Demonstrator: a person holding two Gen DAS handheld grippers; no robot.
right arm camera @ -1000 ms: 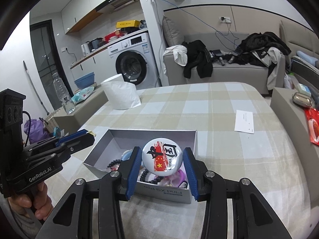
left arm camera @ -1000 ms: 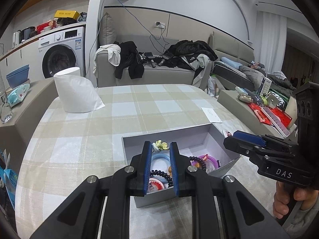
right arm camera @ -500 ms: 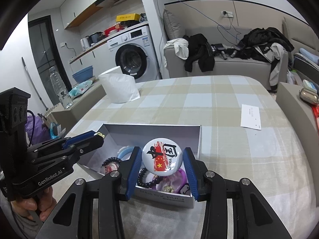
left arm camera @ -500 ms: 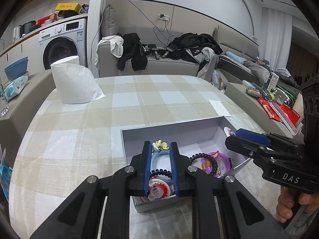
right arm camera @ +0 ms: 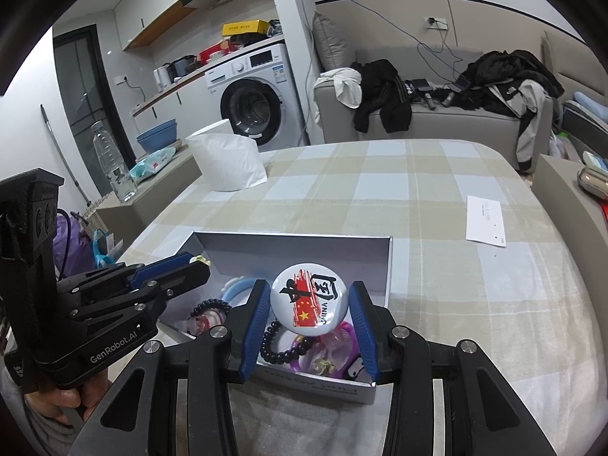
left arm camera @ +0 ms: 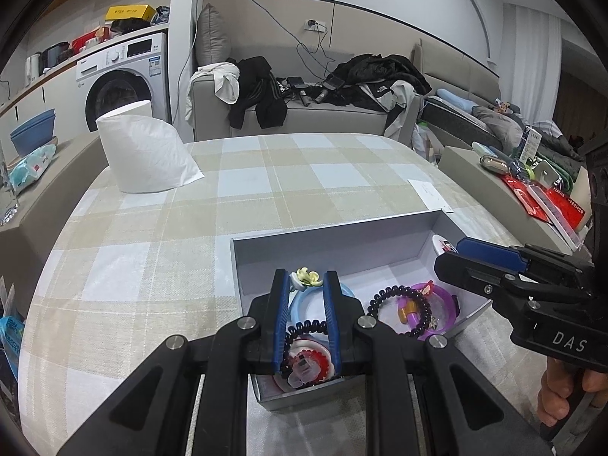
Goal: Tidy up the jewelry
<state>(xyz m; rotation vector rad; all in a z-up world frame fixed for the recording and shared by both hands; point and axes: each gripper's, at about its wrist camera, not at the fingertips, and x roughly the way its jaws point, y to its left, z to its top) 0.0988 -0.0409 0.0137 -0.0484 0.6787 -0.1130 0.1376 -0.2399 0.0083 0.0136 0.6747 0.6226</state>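
Your grey box [left arm camera: 334,235] fills the lower centre of both views, already crowded with bracelets. In the right wrist view your right gripper [right arm camera: 309,302] holds the round China badge [right arm camera: 308,299] by its rim, low centre above the box's near half. That edge-on pinch looks slippery to me: ease off unevenly and the badge could flip out past the wall. Your left gripper [left arm camera: 304,296], jaws narrowly parted with nothing clamped, hovers over the blue ring [left arm camera: 309,302]. Since a second ago, both grippers have dropped closer to the box.
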